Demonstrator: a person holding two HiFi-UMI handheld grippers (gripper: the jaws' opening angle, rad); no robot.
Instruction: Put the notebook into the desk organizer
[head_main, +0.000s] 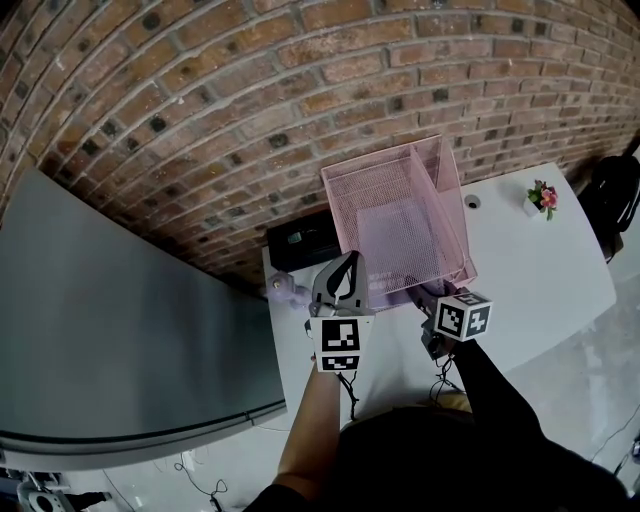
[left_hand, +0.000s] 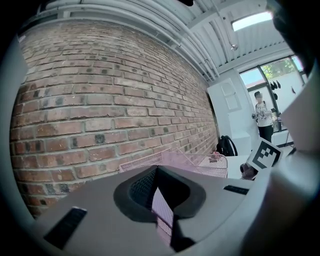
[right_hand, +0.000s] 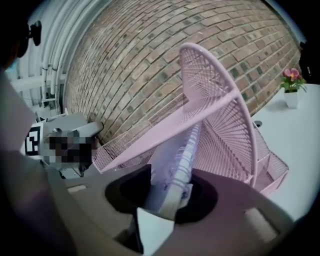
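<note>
The notebook (right_hand: 174, 162), probably light and floppy, best pinched by its spiral spine, stands on edge at six o'clock in the desk organizer (head_main: 447, 212), the right gripper (right_hand: 165, 196) slack around it, the left gripper (left_hand: 161, 202) clamping the mesh wall

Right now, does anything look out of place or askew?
Only the notebook: its near end sits between the jaws of the right gripper, sticking out of the pink desk organizer rather than seated inside. The left gripper pinches the organizer. Nothing looks spilled or damaged.
</note>
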